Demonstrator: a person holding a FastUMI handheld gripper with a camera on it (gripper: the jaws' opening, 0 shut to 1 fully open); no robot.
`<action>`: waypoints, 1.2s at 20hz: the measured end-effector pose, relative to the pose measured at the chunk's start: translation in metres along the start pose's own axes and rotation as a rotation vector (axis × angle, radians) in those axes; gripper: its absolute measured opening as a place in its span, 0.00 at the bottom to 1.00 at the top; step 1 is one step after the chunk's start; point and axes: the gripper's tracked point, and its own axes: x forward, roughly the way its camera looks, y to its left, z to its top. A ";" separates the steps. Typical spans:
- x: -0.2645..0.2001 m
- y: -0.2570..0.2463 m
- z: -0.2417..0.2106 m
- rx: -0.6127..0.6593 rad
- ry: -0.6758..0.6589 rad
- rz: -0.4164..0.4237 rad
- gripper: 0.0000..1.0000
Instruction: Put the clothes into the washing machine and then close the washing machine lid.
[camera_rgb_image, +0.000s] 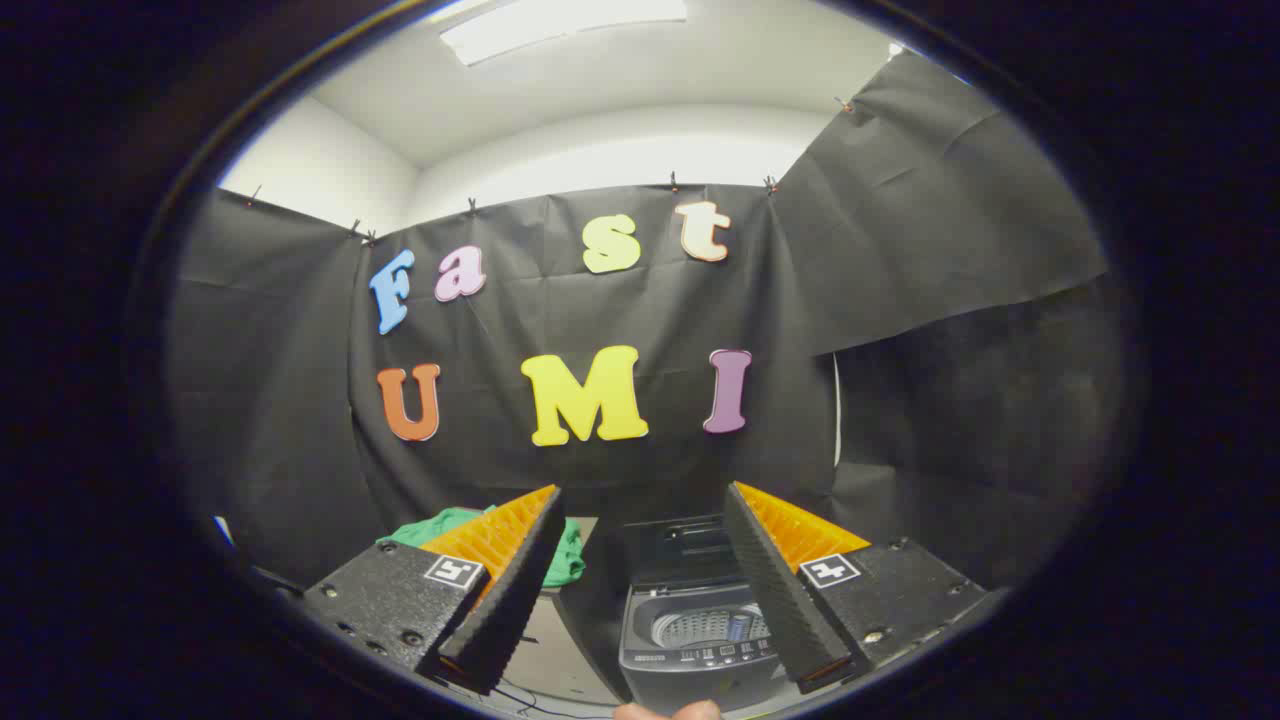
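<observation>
light: bright ceiling panel (563, 25) overhead | booth dim | focus sharp | edges: strong fisheye bending

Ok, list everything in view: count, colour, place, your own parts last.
washing machine: one, dark grey, lid up, drum open, between and just beyond the fingers.
clothes: one green heap, on the pale surface beside the washing machine, partly behind one finger.
black cloth: the booth's wall, hung behind everything.
ceiling light: one, white, overhead.
cables: thin, dark, on the surface below the fingers.
gripper: one, jaws wide open, holding nothing.
hand: a fingertip edge just under the gripper.
</observation>
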 end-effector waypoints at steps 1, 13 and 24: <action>-0.002 0.001 -0.001 -0.002 -0.001 -0.001 1.00; -0.018 0.005 0.001 -0.004 0.006 -0.017 1.00; -0.011 0.051 0.002 -0.023 0.023 0.010 1.00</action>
